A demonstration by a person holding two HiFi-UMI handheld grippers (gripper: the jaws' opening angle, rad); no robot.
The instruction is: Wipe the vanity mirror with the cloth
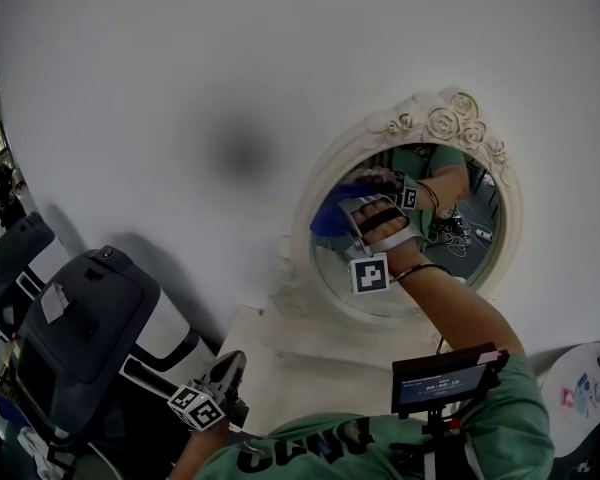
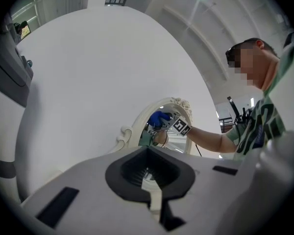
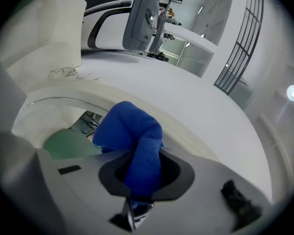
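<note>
Cloth (image 3: 130,131) sits bunched between the right gripper's (image 3: 137,177) 2 clamped jaws, against the mirror (image 1: 450,258) at its upper left. Hard pressure may tip the mirror, and the loose folds may slip out. Left gripper (image 2: 149,177) hangs low, jaws drawn close, empty.

Support: a flat, pale cream top (image 1: 310,368), matt and unpatterned, standing against a plain white wall (image 1: 180,68). Holdings, one item: a vanity mirror (image 1: 512,218), oval, in a cream moulded frame, with a crest of carved roses (image 1: 450,123) at the top and a curled scroll (image 1: 285,283) low on its left side. The mirror stands upright at the back of the top, close to the wall. The front of the top, before the mirror, lies in shadow.
</note>
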